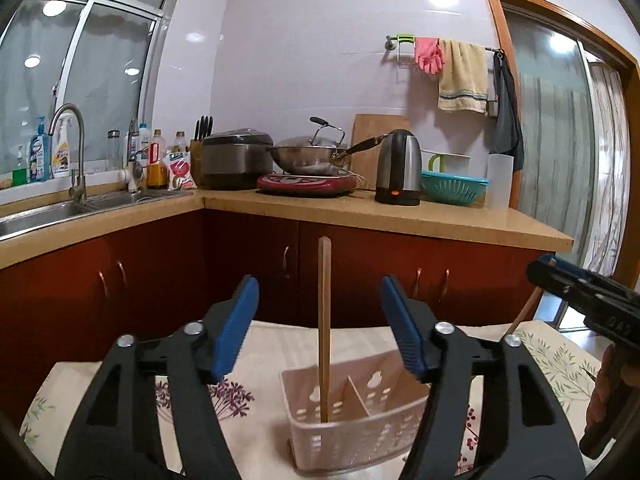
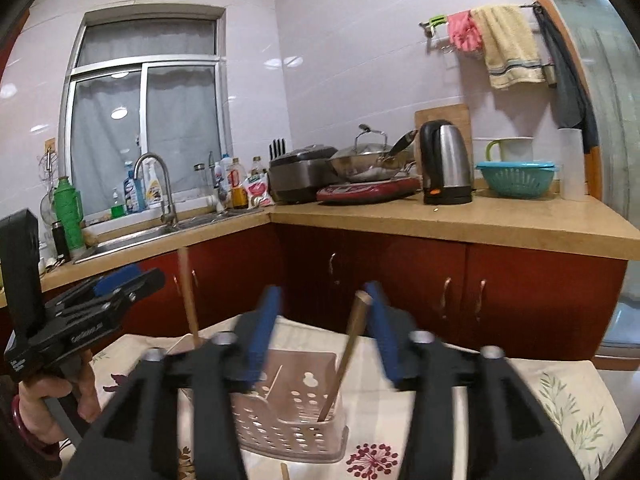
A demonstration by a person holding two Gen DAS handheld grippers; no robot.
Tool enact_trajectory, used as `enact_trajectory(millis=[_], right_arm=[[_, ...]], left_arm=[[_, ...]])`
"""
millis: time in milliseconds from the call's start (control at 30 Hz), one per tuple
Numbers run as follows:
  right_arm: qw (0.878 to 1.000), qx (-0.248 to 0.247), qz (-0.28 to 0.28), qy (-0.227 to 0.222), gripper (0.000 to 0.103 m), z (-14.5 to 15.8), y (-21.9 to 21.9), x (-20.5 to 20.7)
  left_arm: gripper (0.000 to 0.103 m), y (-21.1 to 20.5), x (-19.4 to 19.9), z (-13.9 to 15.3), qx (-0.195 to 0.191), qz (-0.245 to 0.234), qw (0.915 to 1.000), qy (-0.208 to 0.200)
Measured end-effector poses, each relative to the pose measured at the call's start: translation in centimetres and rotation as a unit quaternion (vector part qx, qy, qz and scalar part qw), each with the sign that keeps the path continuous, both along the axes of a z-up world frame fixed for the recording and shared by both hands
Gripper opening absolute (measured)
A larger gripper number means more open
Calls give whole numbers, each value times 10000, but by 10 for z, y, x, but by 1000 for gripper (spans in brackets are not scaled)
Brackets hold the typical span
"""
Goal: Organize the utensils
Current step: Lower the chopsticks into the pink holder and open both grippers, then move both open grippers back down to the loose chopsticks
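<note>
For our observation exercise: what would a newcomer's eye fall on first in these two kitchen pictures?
First, the pale perforated utensil basket on the floral tablecloth, with a wooden chopstick standing in it between the blue pads of the open left gripper. Behind, the steel kettle and wok sit on the counter.

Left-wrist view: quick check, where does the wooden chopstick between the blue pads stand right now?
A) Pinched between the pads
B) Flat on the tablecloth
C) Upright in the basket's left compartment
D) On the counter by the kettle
C: the chopstick stands upright with its tip in the left compartment of the pink basket, clear of the left gripper, whose jaws are open.
</note>
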State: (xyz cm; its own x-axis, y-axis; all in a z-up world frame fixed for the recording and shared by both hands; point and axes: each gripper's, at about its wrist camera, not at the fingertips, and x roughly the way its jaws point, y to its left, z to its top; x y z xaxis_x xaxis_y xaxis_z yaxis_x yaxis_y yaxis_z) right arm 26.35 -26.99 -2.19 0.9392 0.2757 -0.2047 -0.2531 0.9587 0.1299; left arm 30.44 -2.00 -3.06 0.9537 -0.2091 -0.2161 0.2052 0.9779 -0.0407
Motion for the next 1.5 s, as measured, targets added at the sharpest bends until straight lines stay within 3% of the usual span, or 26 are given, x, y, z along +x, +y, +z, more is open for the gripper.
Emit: enact_trajectory(millis=[133,333,567,700,1067,1367,1500], right_arm=[[9999,-39,-151,-45,64,5,-5,-13],[9994,-135,-305,-90,67,7,-12,-44],[9988,-383,-293,53,66,-22,-11,-91],[9980,-505,-165,328,56,-49,-8,-114],[9875,-438,130,1507,44,-142,-2,-168],[9788,-500,839,1800,42,-177,32,-197],[9739,-755,1046,1869,32,-185,46,-203]], left_arm=[[77,6,-18,0,43,103,9999,-5],[80,16,-49,-6,232,232,9995,44],[80,32,-95,-33,314,379,9981,358],[80,41,-124,-56,302,490,9967,567],[80,57,-183,-108,476,723,9899,1125],[80,68,-212,-141,552,790,9835,1528],[80,69,-219,-150,551,786,9815,1655]])
